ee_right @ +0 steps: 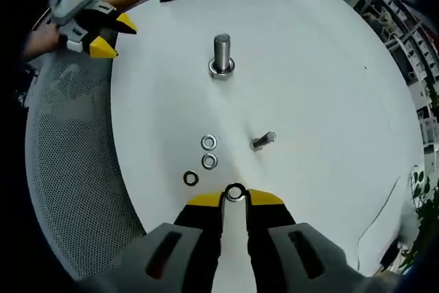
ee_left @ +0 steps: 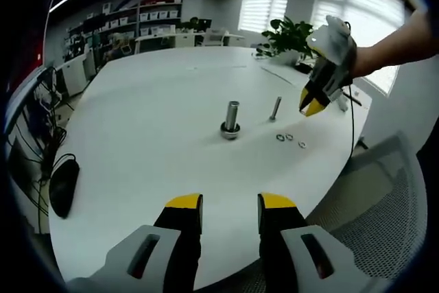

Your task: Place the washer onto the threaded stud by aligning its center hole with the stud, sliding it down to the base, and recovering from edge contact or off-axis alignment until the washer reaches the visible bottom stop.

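Big white round table (ee_left: 158,114) takes up most of the room in front of me, w/ a grey mesh chair (ee_right: 68,169) pushed up against its edge. Shelving and desks sit at the back, a leafy plant (ee_left: 288,32) by the bright windows. A black mouse (ee_left: 63,186) lies near the table edge on the far side from the person's reaching arm.

Left gripper (ee_left: 230,204) hangs over the near edge of the table, jaws apart w/ a clear gap, nothing between them. In the right gripper view it sits off at the table's rim (ee_right: 110,36), a hand around it.

Right gripper (ee_right: 234,198) is low over the table; in the left gripper view it's up over the far side (ee_left: 312,104), angled down. Its yellow tips are nearly together and pinch a washer (ee_right: 234,192) by its edge, ring flat between them.

Threaded stud (ee_right: 221,53) stands upright mid-table on its wide base, well apart from the held washer. A smaller bolt (ee_right: 263,141) lies tipped over between them. Three loose washers (ee_right: 208,143) rest flat on the table, just ahead of the right gripper's tips.
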Tool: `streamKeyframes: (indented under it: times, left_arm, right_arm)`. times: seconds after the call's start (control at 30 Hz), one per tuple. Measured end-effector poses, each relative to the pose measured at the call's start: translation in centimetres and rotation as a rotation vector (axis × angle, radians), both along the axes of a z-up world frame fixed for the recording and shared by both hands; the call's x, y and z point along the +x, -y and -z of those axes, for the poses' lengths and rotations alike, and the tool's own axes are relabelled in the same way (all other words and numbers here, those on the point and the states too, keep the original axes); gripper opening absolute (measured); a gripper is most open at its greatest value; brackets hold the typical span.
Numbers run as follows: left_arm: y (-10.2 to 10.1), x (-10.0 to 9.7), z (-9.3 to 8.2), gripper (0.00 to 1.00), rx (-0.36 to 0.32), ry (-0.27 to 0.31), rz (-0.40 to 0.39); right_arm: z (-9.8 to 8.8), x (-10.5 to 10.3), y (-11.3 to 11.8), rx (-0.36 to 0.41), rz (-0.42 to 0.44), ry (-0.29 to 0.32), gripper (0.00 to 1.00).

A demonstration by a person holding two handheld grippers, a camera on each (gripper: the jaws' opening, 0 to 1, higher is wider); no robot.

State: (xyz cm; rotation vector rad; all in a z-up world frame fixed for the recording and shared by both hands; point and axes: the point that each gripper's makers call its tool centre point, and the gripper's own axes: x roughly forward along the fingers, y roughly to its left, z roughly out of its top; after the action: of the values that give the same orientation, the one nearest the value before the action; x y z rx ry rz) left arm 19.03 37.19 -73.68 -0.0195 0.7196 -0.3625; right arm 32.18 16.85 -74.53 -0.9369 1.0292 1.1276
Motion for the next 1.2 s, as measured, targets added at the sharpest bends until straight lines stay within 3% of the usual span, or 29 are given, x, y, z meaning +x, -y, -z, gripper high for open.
streamKeyframes:
  times: [0.87, 1.2]
  left_arm:
    - [0.0, 0.0, 0.0, 0.30, -0.015, -0.002, -0.002]
    - [0.1, -0.1, 0.3, 0.30, -0.009, -0.016, 0.004]
  right_arm:
    - [-3.9, 5.5, -4.2, 0.004, -0.080, 0.073, 0.14]
    - [-3.7, 6.1, -5.0, 0.017, -0.091, 0.065, 0.14]
